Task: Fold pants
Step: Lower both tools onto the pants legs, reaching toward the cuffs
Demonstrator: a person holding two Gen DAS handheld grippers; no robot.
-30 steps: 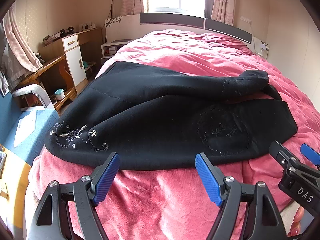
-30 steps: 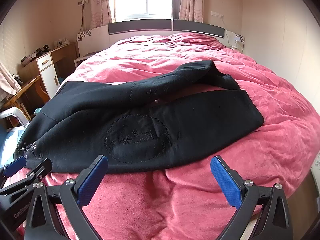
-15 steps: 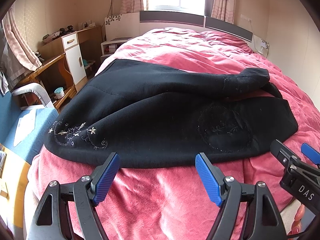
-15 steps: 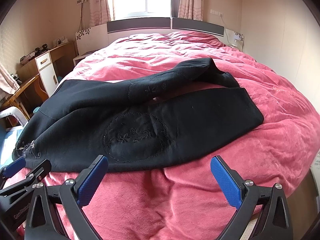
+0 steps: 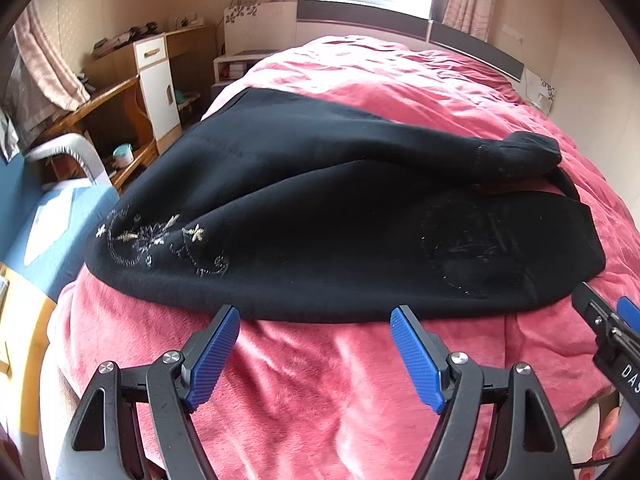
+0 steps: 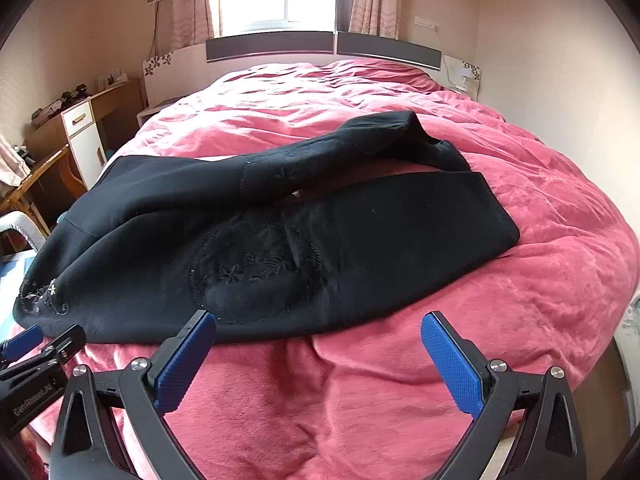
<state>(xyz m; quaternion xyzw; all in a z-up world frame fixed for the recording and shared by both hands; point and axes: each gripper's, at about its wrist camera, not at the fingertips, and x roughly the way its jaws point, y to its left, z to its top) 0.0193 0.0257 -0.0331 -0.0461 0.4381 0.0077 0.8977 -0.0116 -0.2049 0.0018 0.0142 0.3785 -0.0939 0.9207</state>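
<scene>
Black pants (image 5: 320, 216) (image 6: 280, 240) lie crosswise on a red bedspread (image 5: 320, 380) (image 6: 340, 380), with pale embroidery near the left end and one leg folded loosely over the other. My left gripper (image 5: 316, 332) is open just short of the pants' near edge, nothing between its blue pads. My right gripper (image 6: 320, 336) is open too, at the near edge further right. Each gripper shows at the side of the other's view.
The bed's headboard (image 6: 320, 46) stands under a bright window. A wooden desk with a white cabinet (image 5: 156, 88) and a grey chair (image 5: 68, 156) stand left of the bed. A blue and yellow surface (image 5: 36, 240) lies at the near left.
Both grippers have crept forward towards the pants' near edge. The pants have not moved, and both grippers stay open.
</scene>
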